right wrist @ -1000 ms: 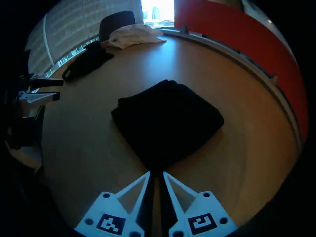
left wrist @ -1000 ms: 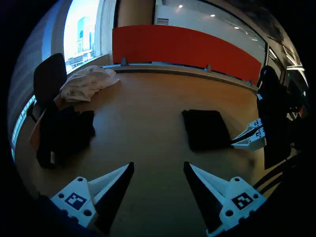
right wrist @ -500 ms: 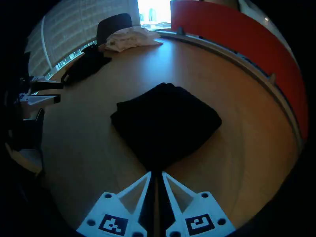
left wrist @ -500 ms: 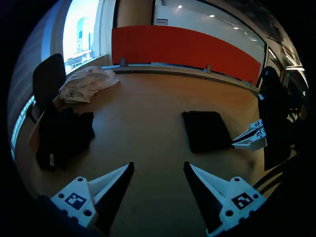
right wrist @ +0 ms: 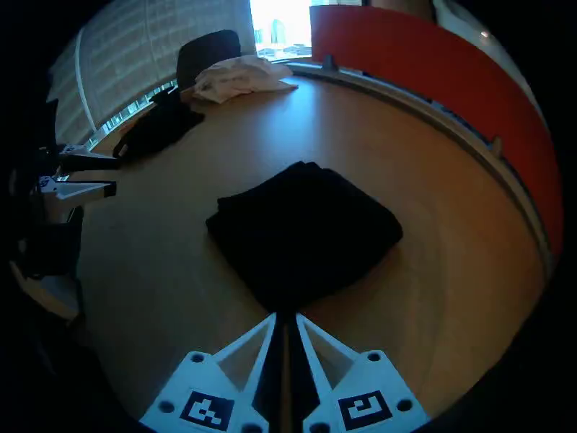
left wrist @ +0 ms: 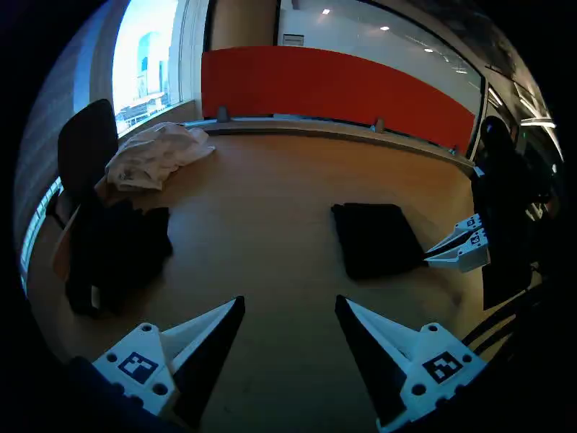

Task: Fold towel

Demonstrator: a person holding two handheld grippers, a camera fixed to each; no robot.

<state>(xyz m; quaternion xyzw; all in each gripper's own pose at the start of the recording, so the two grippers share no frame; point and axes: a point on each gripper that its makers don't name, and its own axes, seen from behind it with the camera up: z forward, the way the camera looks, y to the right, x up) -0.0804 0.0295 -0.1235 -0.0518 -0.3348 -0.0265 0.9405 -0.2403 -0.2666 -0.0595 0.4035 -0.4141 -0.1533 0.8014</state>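
The left tongs (left wrist: 288, 299) stand wide apart over the round wooden counter (left wrist: 288, 187). The right tongs (right wrist: 285, 317) are drawn together, tips at the near corner of the folded black towel (right wrist: 306, 231) — whether any cloth is pinched, I cannot tell. The towel lies flat mid-counter. Farther back — a crumpled white cloth (right wrist: 238, 76) and a black bag (right wrist: 155, 123), beside a red partition panel (right wrist: 433, 72).

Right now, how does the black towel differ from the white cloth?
The black towel is folded flat and square; the white cloth lies crumpled in a heap. The towel sits mid-table; the cloth lies by the far edge. Both rest on the table.
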